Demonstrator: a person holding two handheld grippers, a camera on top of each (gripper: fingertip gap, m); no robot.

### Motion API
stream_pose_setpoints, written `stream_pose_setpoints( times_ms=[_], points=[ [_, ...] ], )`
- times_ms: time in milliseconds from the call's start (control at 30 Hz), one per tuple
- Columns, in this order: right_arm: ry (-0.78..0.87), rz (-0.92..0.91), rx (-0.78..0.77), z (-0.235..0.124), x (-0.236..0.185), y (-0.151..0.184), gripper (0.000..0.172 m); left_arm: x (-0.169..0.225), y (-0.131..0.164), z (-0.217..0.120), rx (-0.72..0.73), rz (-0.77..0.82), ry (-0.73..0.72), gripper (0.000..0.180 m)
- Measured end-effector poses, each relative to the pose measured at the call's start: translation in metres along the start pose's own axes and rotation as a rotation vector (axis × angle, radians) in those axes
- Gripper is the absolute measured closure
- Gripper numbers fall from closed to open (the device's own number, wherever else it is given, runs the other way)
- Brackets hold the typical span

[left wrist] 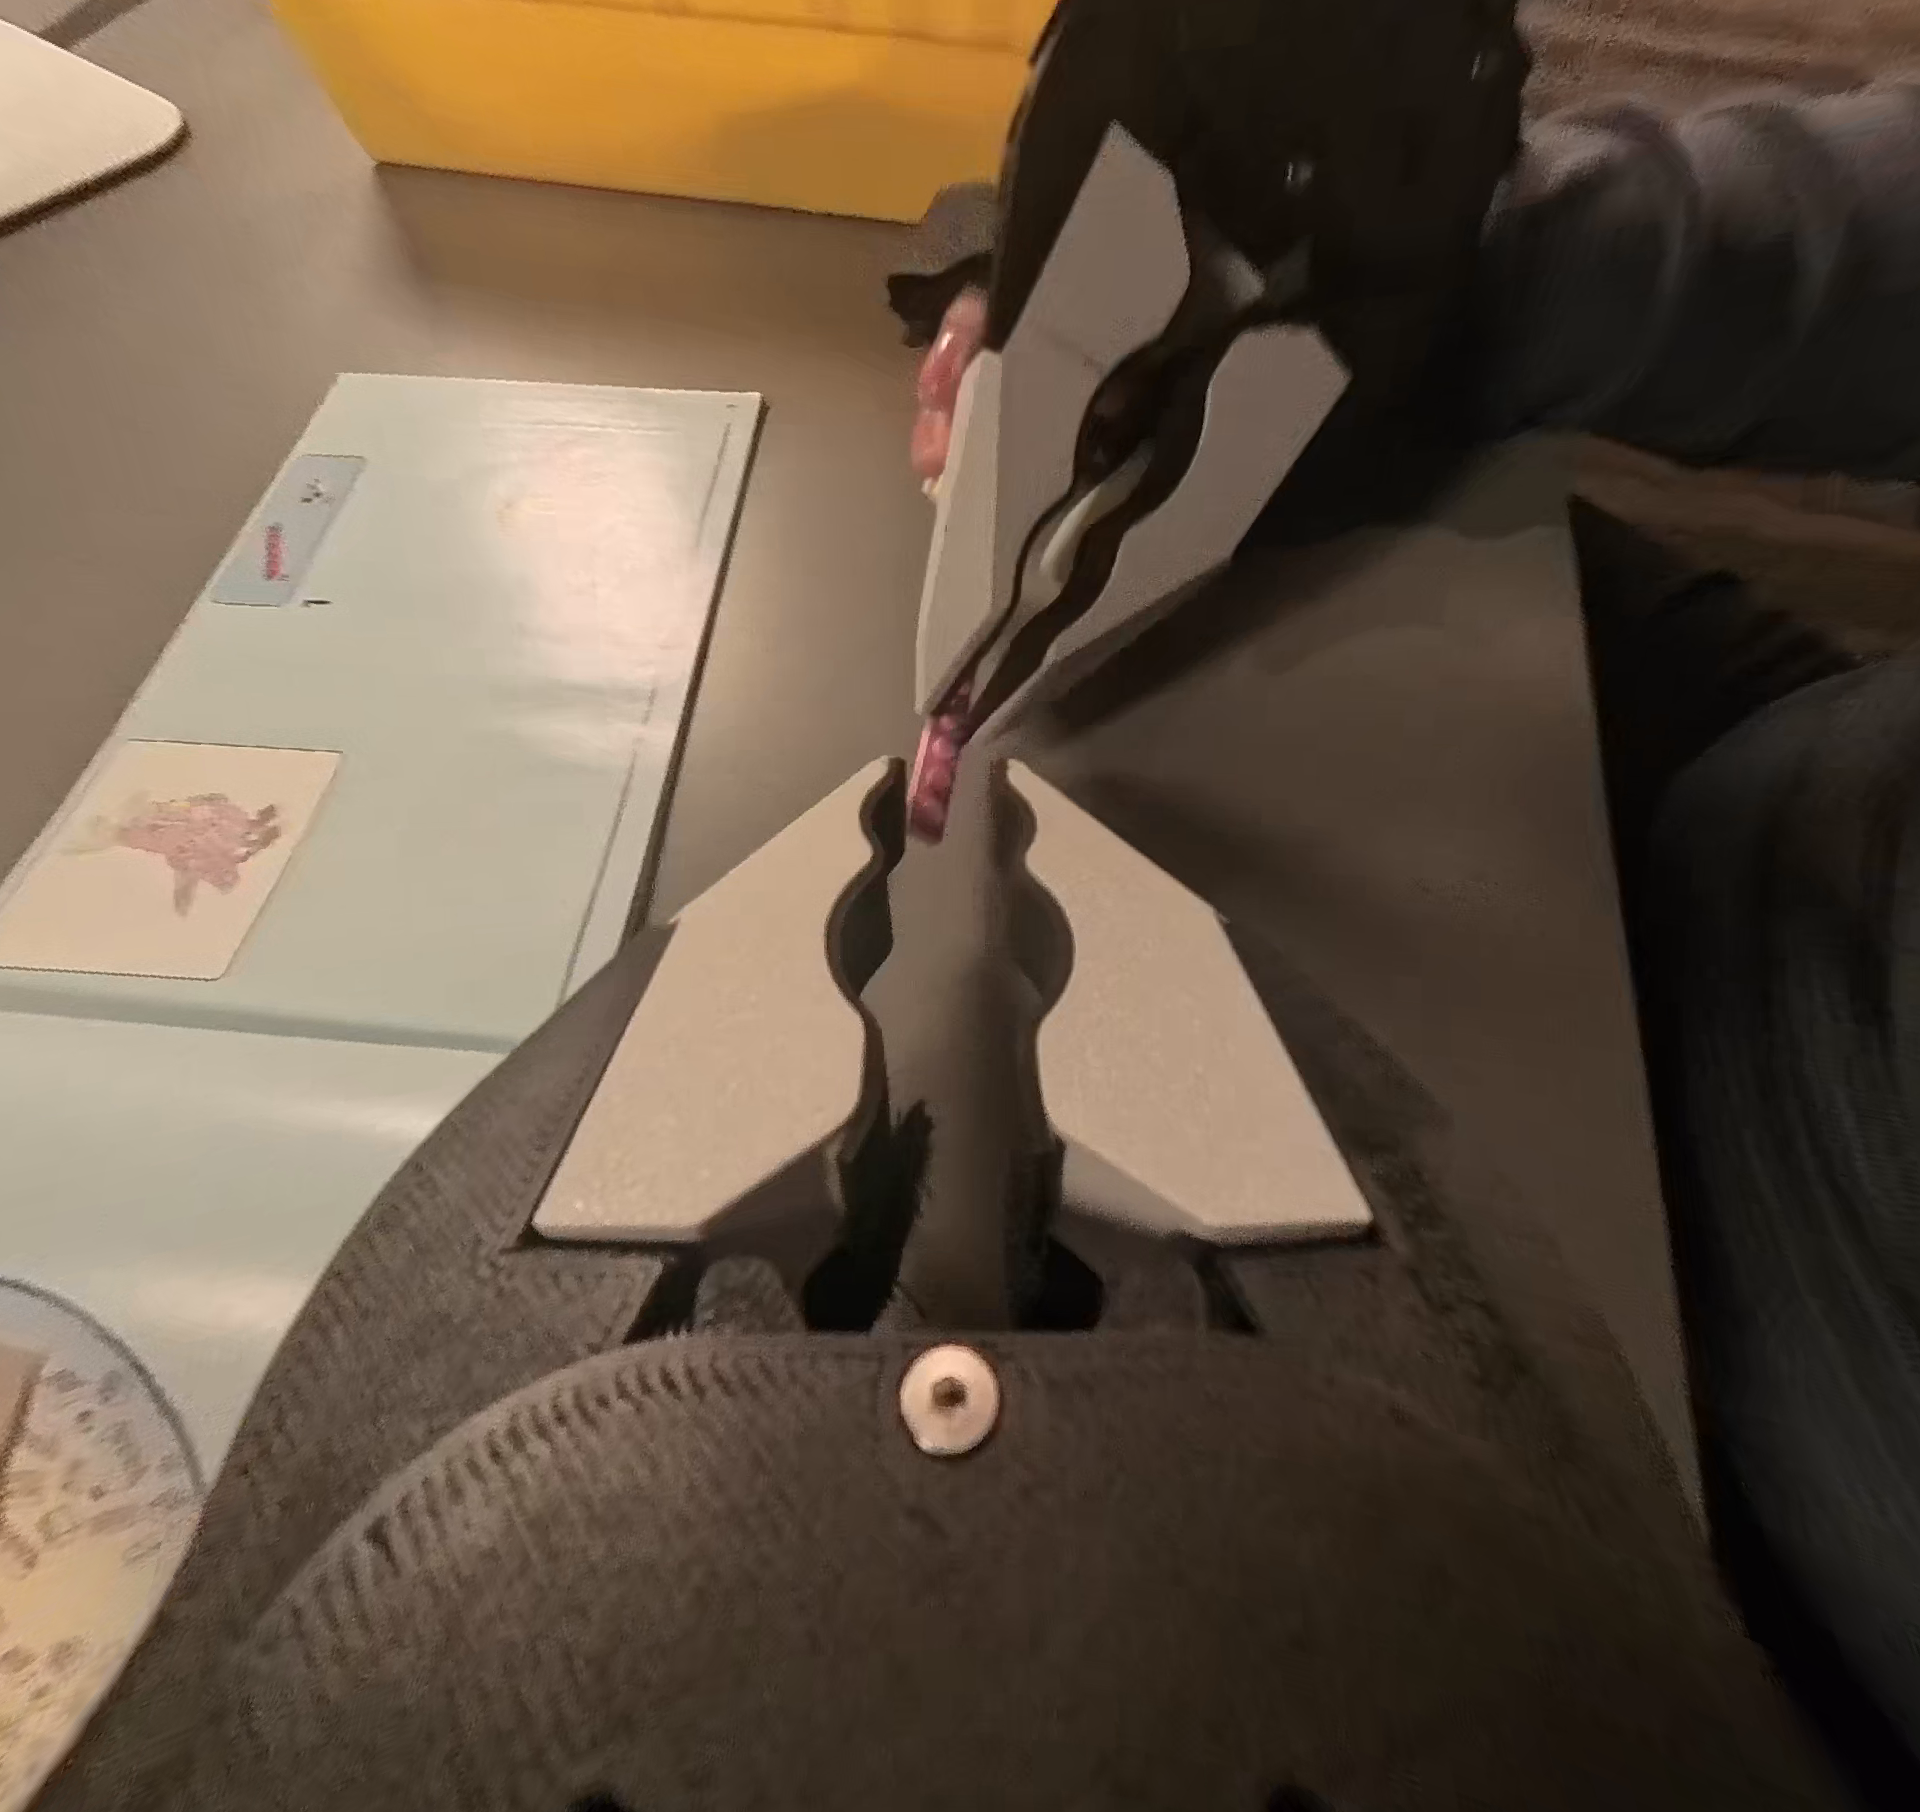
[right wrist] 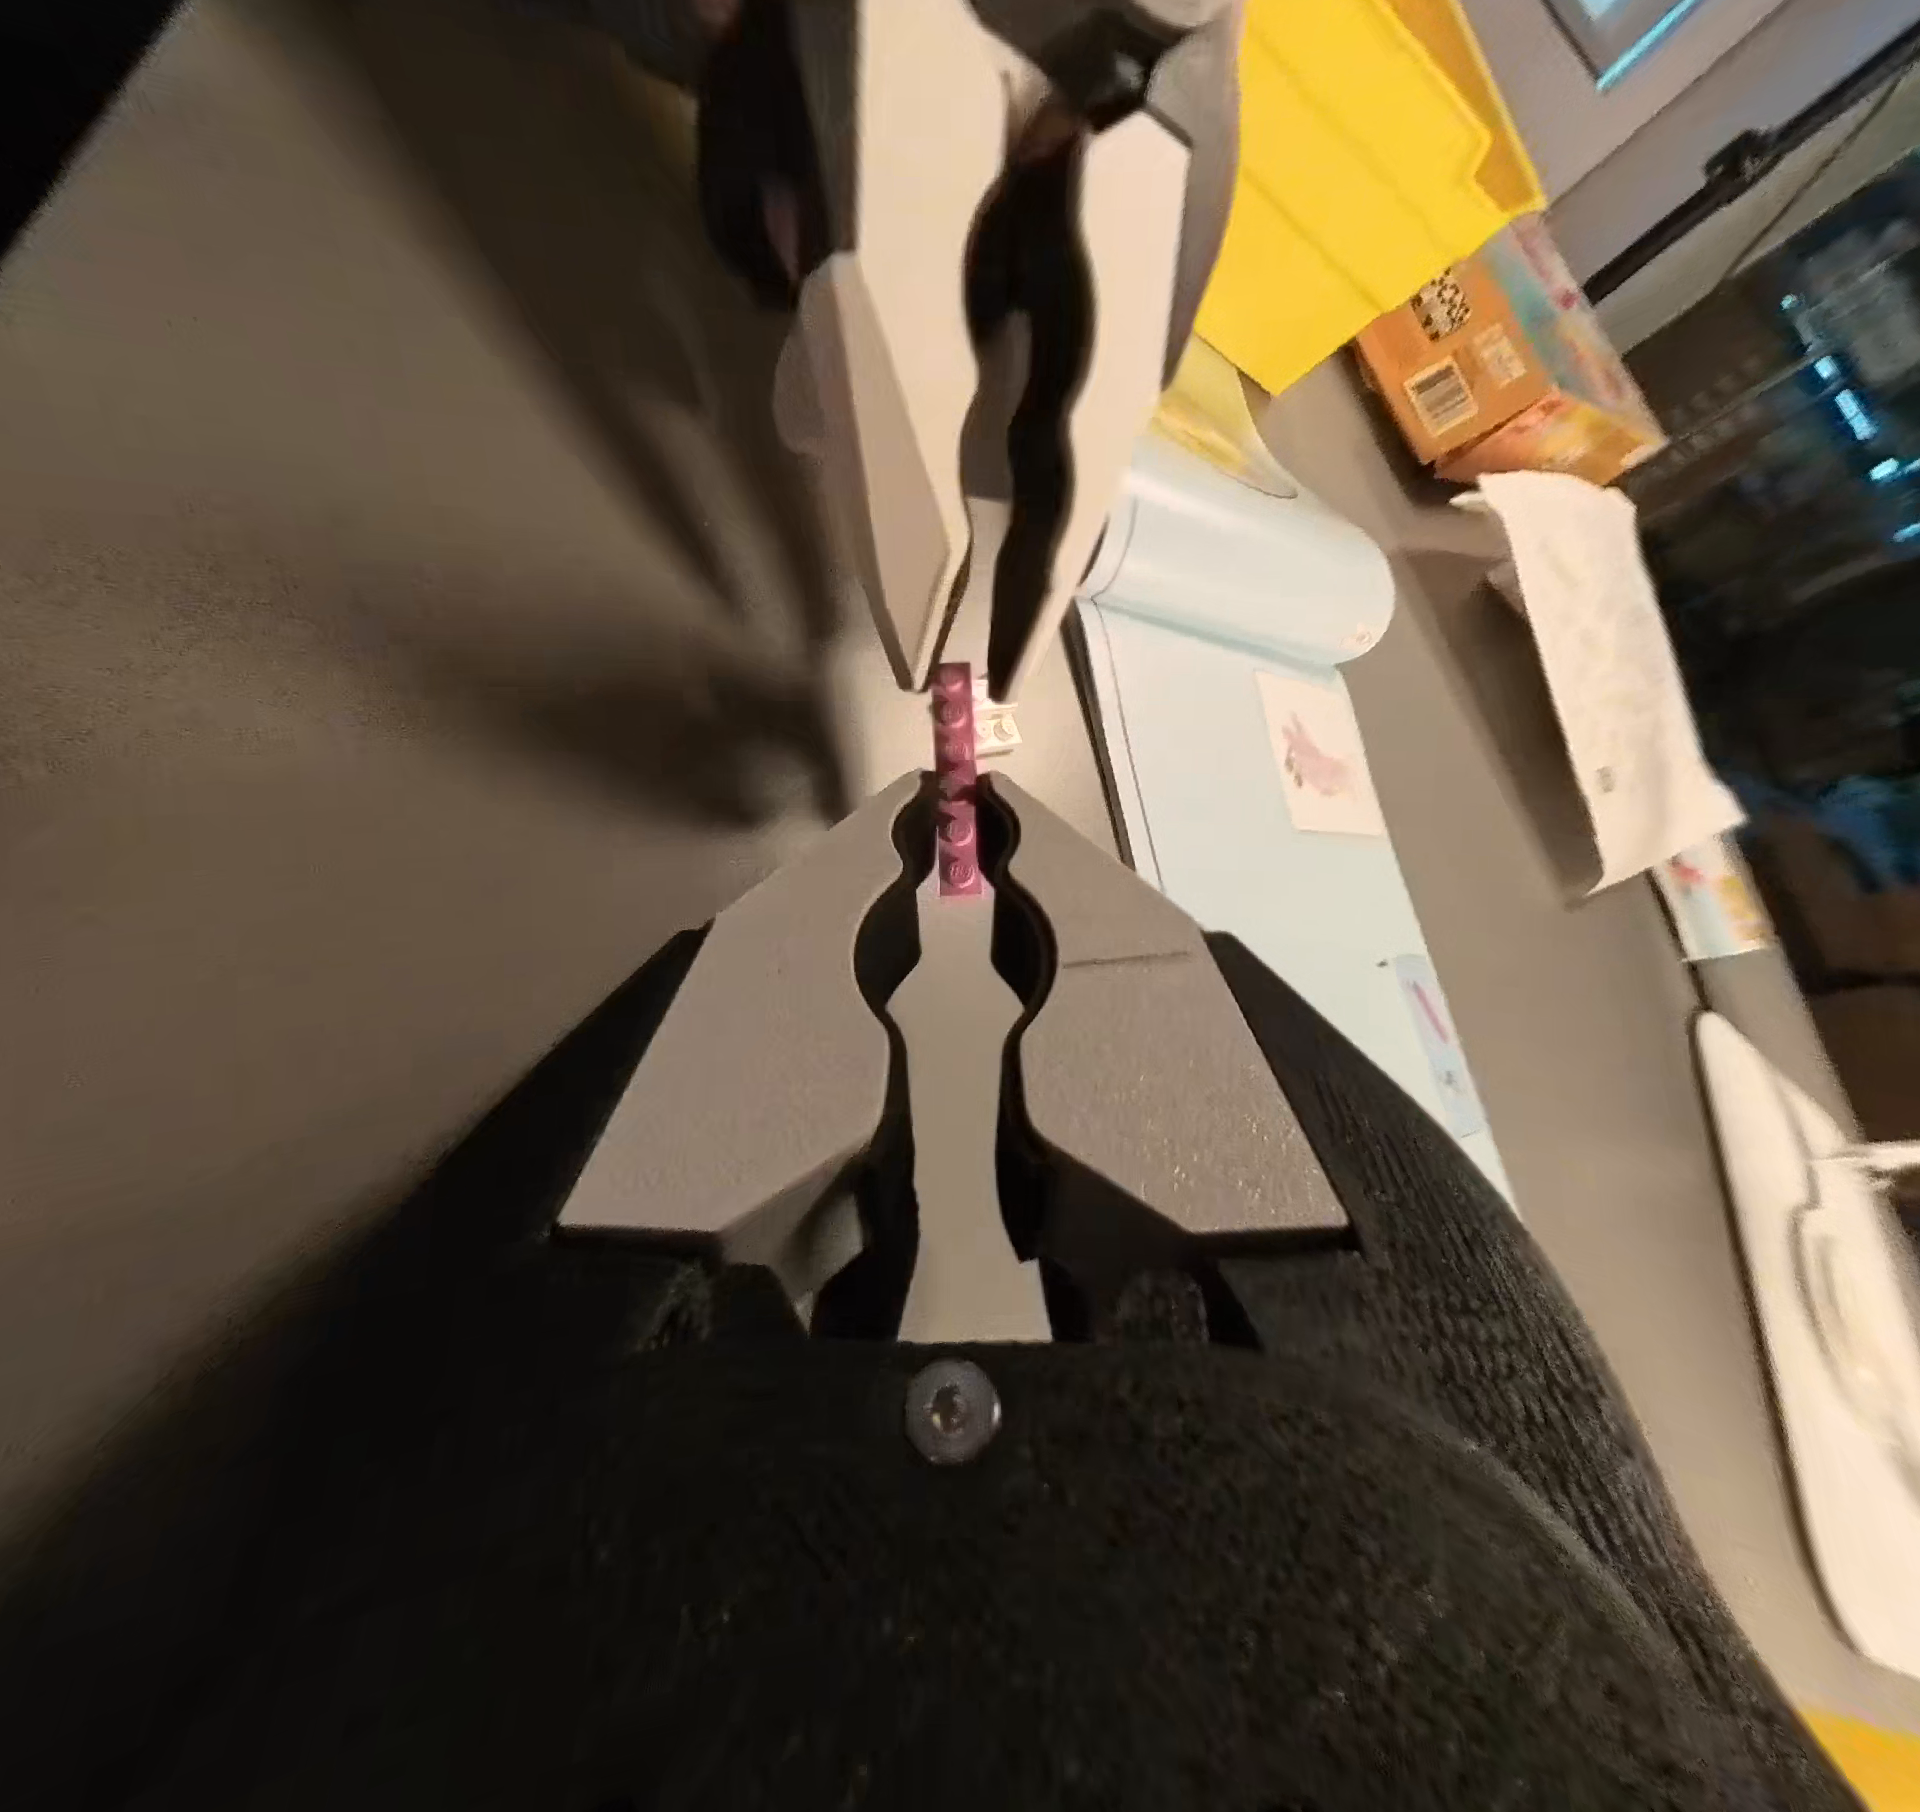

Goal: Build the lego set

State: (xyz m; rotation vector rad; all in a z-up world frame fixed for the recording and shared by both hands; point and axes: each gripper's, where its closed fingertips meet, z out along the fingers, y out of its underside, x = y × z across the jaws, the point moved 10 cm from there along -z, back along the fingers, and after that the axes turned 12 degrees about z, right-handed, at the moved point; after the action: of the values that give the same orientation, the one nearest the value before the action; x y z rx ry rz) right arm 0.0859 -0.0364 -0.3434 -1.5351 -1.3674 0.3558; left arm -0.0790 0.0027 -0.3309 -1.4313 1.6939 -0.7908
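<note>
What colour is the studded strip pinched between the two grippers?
Magenta-pink strip; clearest in the right wrist view.

Dim, warm indoor light. Glare whitens the pale blue board [left wrist: 582, 557]. Motion blur smears the table [right wrist: 312, 515] and both views' edges, which bend with wide-angle distortion. Soft shadows trail across the table.

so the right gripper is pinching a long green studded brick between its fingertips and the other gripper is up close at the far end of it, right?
Not green: the brick is pink, as the right wrist view shows. The rest stands: the right gripper pinches it between its fingertips, and the left gripper is close at its far end.
</note>
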Motion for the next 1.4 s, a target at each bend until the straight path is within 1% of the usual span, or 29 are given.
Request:
stream_pose_setpoints(
  times_ms=[100, 167, 333, 367, 433, 500, 733, 833, 933, 1000, 1100, 1167, 1233, 1267, 1333, 1400],
  points=[
    [0.031, -0.077, 0.018, 0.002, -0.005, -0.004, 0.167, -0.002, 0.001, 0.000, 0.013, -0.070, 0.048, 0.165],
    [0.055, -0.103, 0.042, 0.000, -0.006, -0.007, 0.167, -0.004, 0.002, 0.001, -0.003, -0.090, 0.042, 0.170],
    [0.074, -0.110, 0.044, 0.001, -0.006, -0.006, 0.166, -0.004, 0.002, 0.001, -0.011, -0.063, 0.029, 0.174],
    [0.081, -0.098, 0.048, 0.002, -0.005, -0.005, 0.163, -0.004, 0.002, 0.000, -0.016, -0.034, 0.012, 0.174],
    [0.087, -0.055, 0.042, 0.002, -0.002, -0.005, 0.149, -0.001, 0.002, 0.000, -0.034, 0.046, -0.031, 0.174],
    [0.084, -0.024, 0.031, 0.002, 0.000, -0.004, 0.146, 0.001, 0.002, 0.001, -0.063, 0.145, -0.080, 0.174],
    [0.079, -0.041, -0.010, 0.005, -0.002, -0.001, 0.158, 0.014, 0.002, 0.005, -0.108, 0.474, -0.187, 0.175],
    [0.065, -0.045, -0.015, 0.006, -0.003, -0.001, 0.164, 0.017, 0.003, 0.006, -0.106, 0.574, -0.215, 0.175],
    [0.062, -0.058, -0.024, 0.007, -0.004, -0.001, 0.166, 0.018, 0.005, 0.007, -0.104, 0.634, -0.230, 0.175],
    [0.061, -0.051, -0.031, 0.007, -0.003, -0.001, 0.167, 0.018, 0.005, 0.007, -0.097, 0.613, -0.233, 0.175],
    [0.098, -0.040, -0.034, 0.006, 0.000, -0.002, 0.168, 0.013, 0.003, 0.005, -0.086, 0.494, -0.268, 0.173],
    [0.141, -0.034, -0.060, 0.005, 0.004, 0.000, 0.168, 0.006, 0.004, 0.001, -0.102, 0.389, -0.281, 0.159],
    [0.175, -0.017, -0.075, 0.005, 0.007, 0.002, 0.169, -0.001, 0.007, -0.002, -0.124, 0.266, -0.242, 0.145],
    [0.183, -0.009, -0.075, 0.005, 0.008, 0.002, 0.169, -0.003, 0.008, -0.002, -0.131, 0.218, -0.222, 0.142],
    [0.199, 0.003, -0.080, 0.005, 0.010, 0.003, 0.169, -0.006, 0.011, -0.002, -0.147, 0.161, -0.190, 0.141],
    [0.200, 0.014, -0.090, 0.005, 0.010, 0.003, 0.169, -0.006, 0.012, -0.001, -0.164, 0.147, -0.179, 0.146]
  ],
)
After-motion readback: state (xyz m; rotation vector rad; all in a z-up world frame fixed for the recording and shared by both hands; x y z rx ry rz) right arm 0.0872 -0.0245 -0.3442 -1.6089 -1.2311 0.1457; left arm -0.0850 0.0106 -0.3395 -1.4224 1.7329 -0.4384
